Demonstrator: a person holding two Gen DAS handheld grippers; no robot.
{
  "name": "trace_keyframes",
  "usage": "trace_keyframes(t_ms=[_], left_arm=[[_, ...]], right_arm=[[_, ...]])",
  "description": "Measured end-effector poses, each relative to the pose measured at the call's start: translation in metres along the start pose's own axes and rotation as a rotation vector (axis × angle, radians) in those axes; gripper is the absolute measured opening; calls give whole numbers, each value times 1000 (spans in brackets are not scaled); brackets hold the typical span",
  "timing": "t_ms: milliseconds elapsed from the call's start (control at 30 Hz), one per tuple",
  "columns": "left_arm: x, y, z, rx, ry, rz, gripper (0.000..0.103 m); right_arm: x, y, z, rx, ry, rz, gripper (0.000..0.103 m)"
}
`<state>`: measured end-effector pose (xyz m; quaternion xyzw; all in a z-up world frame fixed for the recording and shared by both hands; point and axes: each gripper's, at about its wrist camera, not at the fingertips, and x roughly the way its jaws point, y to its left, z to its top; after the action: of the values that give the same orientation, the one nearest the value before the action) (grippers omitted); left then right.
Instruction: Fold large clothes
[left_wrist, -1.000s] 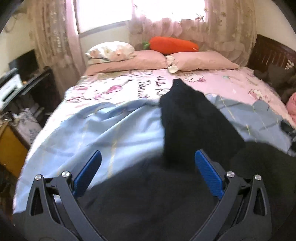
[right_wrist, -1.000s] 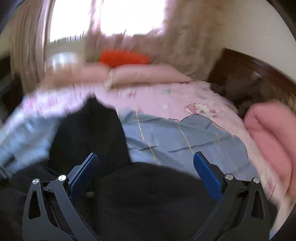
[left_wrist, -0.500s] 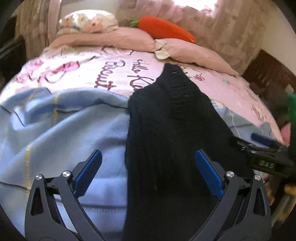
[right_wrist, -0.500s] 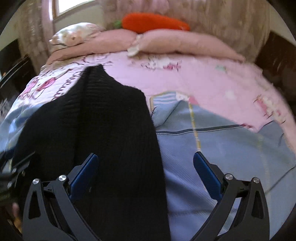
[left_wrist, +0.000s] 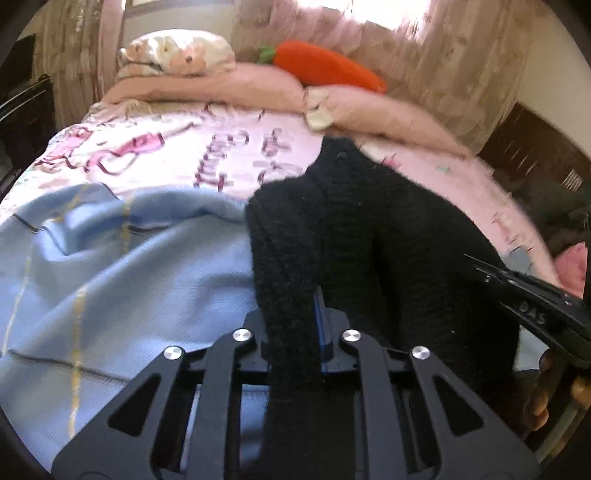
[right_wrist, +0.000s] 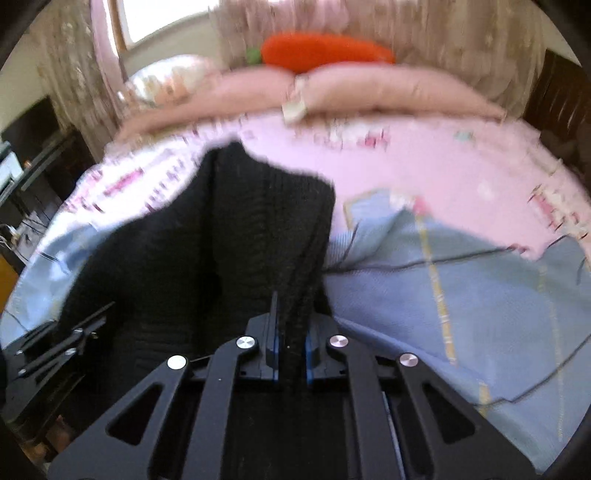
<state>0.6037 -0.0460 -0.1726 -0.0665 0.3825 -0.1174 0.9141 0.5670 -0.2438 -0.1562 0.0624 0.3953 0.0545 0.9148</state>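
A black knitted garment (left_wrist: 373, 236) lies lengthwise on the bed, over a light blue blanket (left_wrist: 122, 269). My left gripper (left_wrist: 295, 314) is shut on the garment's left edge, and the fabric bunches up between its fingers. My right gripper (right_wrist: 291, 332) is shut on the garment's right edge (right_wrist: 310, 236). The right gripper also shows at the right edge of the left wrist view (left_wrist: 535, 302). The left gripper shows at the lower left of the right wrist view (right_wrist: 59, 350).
The bed has a pink printed sheet (left_wrist: 192, 155), pink pillows (left_wrist: 229, 85) and an orange carrot plush (left_wrist: 325, 70) at the head. Dark furniture (right_wrist: 33, 162) stands left of the bed and a dark headboard (left_wrist: 535, 147) stands to the right.
Both grippers were open above the garment and have now shut on its two side edges. The fabric has lifted and gathered between the fingers.
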Motion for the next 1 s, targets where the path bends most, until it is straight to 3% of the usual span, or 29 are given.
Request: trace_keyframes(t_ms=[133,267,433,567,667,700,733,767,800,833,867,933,1000], left_arm=[[-76,-9,-7,28,-80,-35,15],[-149,-23,-40,31,-102,-74,15],[-233,-58,-126,111,-139,-72,15],[-272,-89,-213,203,-159,18,15],[-276,-88,-266,149,-97,39,16],[-274,-85,-281,133,-71,53,21],[-271,-82,-293,119,-37,73,36],[-269,-79,-302,114,-7,88,47],[-269,-75,-309,119,16,101,80],[-275,-73,-312,121,13,116,101],[-282,-72,-313,123,-13,116,101],[-308,-70,-311,130,-91,48,101],[-325,-73,-306,161,-104,-58,101]], right_arm=[[-71,0,-11,34,-42,82,10],[-148,4,-56,52,-86,97,10],[-224,-2,-148,207,-117,176,10],[-261,4,-232,228,-116,122,10],[-260,6,-283,252,-44,84,10],[-258,7,-293,252,-27,72,10],[-255,7,-309,250,6,45,12],[-253,6,-316,252,28,23,19],[-254,4,-322,261,37,0,24],[-257,2,-325,273,43,-55,43],[-262,-1,-323,286,45,-138,68],[-285,-7,-318,306,-57,-200,98],[-310,-9,-313,260,-167,-184,101]])
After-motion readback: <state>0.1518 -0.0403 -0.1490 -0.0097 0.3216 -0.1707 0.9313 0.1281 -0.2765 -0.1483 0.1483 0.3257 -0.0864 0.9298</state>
